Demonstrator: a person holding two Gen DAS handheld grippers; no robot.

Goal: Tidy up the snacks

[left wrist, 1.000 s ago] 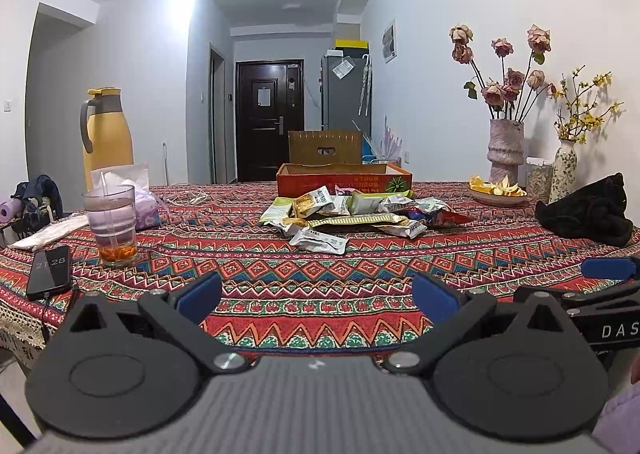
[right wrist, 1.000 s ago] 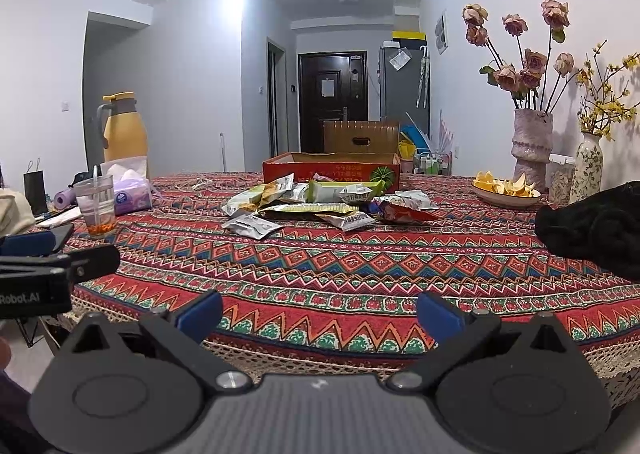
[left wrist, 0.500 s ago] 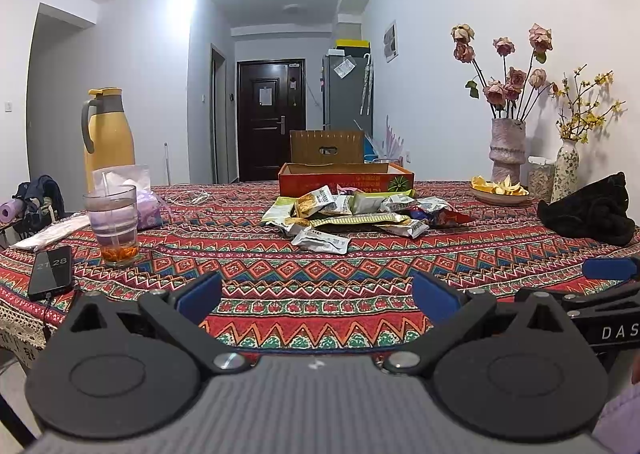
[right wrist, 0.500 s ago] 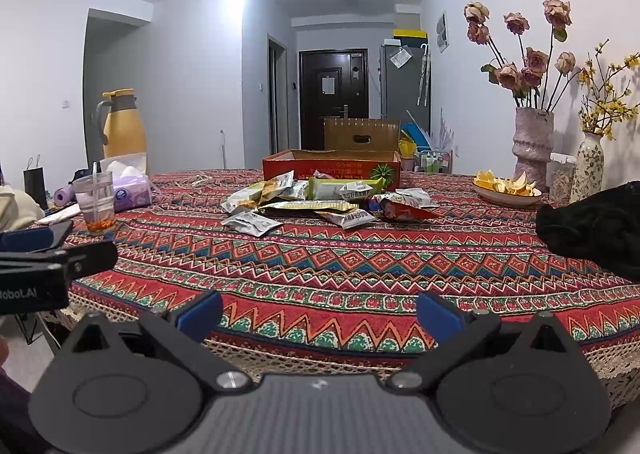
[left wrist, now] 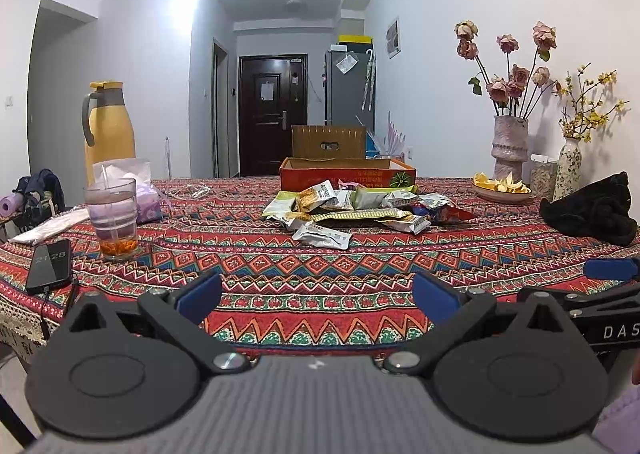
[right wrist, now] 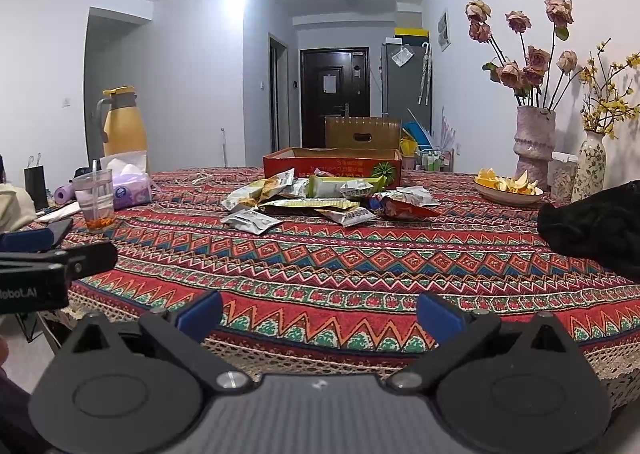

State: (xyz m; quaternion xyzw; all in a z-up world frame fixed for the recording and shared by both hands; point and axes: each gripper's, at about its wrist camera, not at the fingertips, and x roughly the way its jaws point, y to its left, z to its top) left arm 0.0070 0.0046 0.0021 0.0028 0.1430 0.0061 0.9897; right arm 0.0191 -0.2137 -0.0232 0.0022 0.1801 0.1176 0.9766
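— What does the left view show, going from the left?

— A dark phone (left wrist: 50,265) lies at the surface's (left wrist: 320,274) near left edge, then a glass (left wrist: 112,219) with a straw, a yellow jug (left wrist: 109,130) and a tissue pack (left wrist: 140,190) behind it. The left tool (left wrist: 316,294) sits low over the near edge, its blue-tipped fingers (left wrist: 200,292) spread wide with nothing between them.

— And the snacks?

— The snack packets (left wrist: 352,210) lie in a loose heap at the middle of the patterned cloth, well apart from both tools. Right behind the heap stands an open red box (left wrist: 347,176); whether any packet is inside it is hard to tell from this low angle.

— Further right?

— A bowl of peels (right wrist: 508,188), two vases of flowers (right wrist: 534,142), and a black cloth bundle (right wrist: 596,226) at the right edge. The right tool (right wrist: 318,314) hovers just off the near edge, also wide apart and empty.
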